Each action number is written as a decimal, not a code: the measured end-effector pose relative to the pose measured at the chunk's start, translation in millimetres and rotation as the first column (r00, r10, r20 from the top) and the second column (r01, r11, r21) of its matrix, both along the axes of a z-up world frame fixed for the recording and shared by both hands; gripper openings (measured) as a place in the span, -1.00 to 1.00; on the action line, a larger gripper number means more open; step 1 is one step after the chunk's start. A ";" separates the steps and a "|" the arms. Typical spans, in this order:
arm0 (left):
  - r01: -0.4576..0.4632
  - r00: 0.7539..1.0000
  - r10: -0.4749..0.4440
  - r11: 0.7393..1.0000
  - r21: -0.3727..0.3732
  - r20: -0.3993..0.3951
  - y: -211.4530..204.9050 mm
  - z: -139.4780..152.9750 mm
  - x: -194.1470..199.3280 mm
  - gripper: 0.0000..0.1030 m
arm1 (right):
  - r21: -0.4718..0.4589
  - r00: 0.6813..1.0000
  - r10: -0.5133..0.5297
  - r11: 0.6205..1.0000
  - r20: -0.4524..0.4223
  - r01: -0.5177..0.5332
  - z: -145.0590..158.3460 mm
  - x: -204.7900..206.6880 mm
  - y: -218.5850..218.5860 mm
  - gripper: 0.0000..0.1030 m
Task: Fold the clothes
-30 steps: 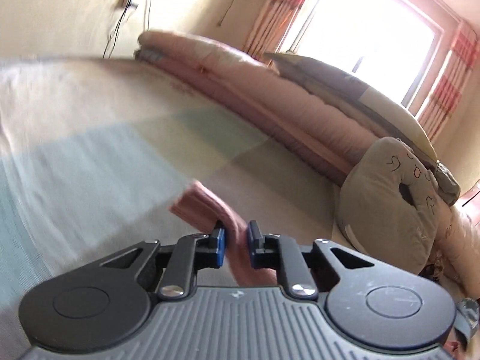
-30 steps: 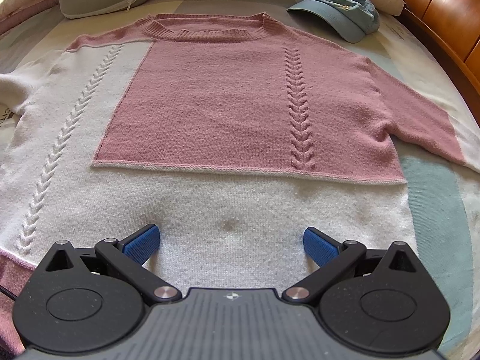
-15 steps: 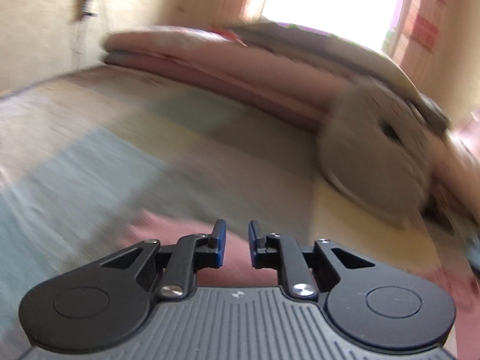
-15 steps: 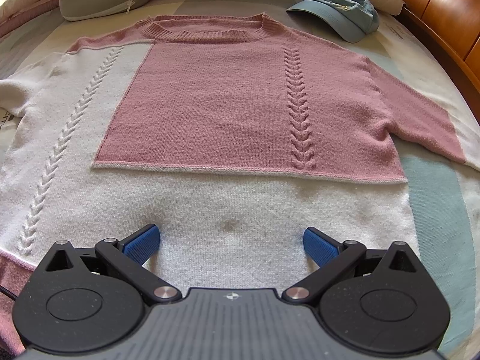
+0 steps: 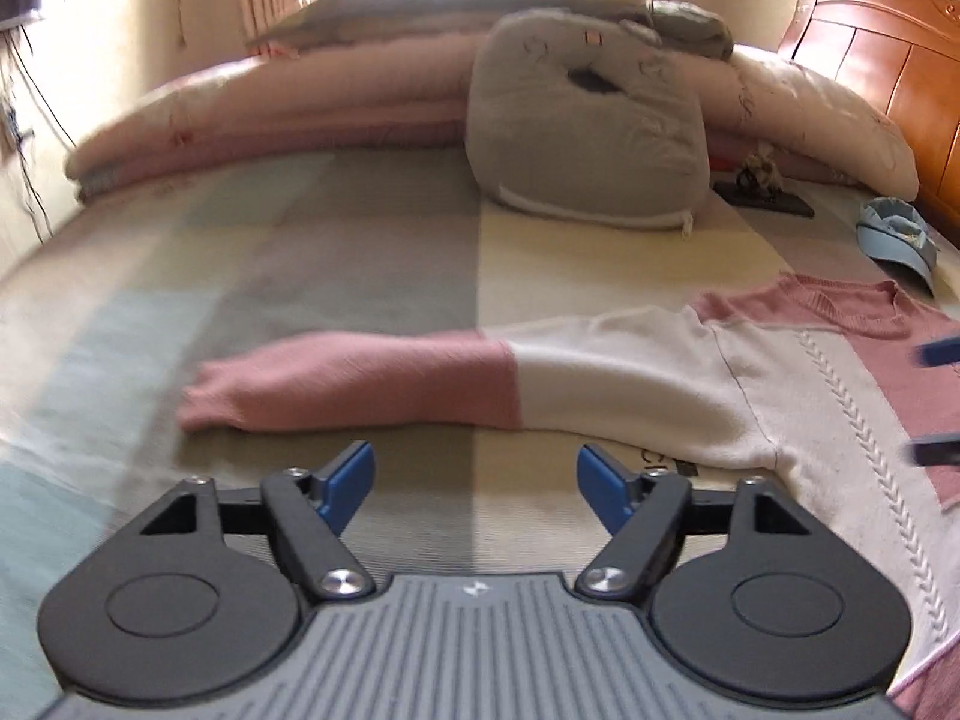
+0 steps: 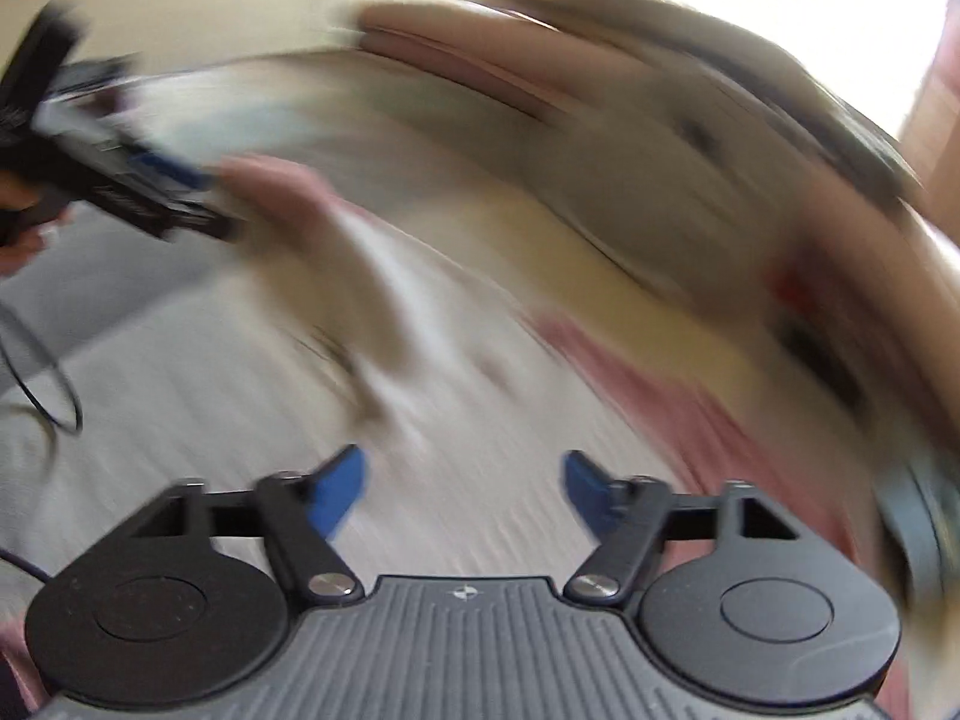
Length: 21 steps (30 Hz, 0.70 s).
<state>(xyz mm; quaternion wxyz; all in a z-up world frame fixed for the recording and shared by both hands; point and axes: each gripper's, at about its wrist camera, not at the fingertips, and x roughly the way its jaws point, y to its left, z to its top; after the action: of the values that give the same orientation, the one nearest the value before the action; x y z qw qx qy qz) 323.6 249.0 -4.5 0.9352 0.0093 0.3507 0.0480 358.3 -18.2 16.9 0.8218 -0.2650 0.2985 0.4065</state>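
The left gripper (image 5: 474, 477) has its blue-padded fingers spread wide with nothing between them, poised over the striped bedsheet of pale green, grey and cream bands (image 5: 336, 264). Just ahead of its fingertips lies the pink-and-white knitted sweater (image 5: 690, 378), its sleeve stretched out flat to the left, pink at the cuff end and white toward the shoulder. The sweater body, with a cable-stitch line and a pink ribbed neckline, spreads to the right of the tool. Farther ahead sit a grey plush cushion (image 5: 588, 120) and a stack of folded pink quilts (image 5: 288, 114); a light blue cap (image 5: 897, 237) rests far right, near a brown wooden headboard (image 5: 888, 66).

The right gripper (image 6: 462, 489) is likewise wide open and empty. Its view is heavily smeared, yet white and pink knit shows directly beneath and ahead of its fingers. To its upper left, the other tool appears, gripped by a hand (image 6: 24, 222).
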 end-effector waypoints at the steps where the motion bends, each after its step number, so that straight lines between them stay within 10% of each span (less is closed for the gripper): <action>1: -0.011 1.000 0.011 1.000 0.008 0.011 1.7 4.1 -3.2 0.53 | -0.003 0.998 0.069 0.998 0.013 -0.069 -1.1 0.9 18.9 0.15; 8: -0.112 0.993 0.113 0.993 -0.023 0.034 22.6 2.0 -17.2 0.56 | -0.026 0.942 0.336 0.942 0.018 -0.335 -26.5 23.7 126.1 -0.60; 21: -0.183 0.982 0.187 0.978 -0.101 0.029 36.9 -21.9 -22.3 0.56 | -0.124 0.898 0.424 0.904 0.121 -0.410 -76.2 59.1 183.9 -0.58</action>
<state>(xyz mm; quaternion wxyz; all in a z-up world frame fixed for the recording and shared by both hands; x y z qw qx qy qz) 301.3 285.9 -26.4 0.9326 -0.0701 0.3339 0.1180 417.4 165.6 -59.3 0.7215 -0.3904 0.1933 0.5382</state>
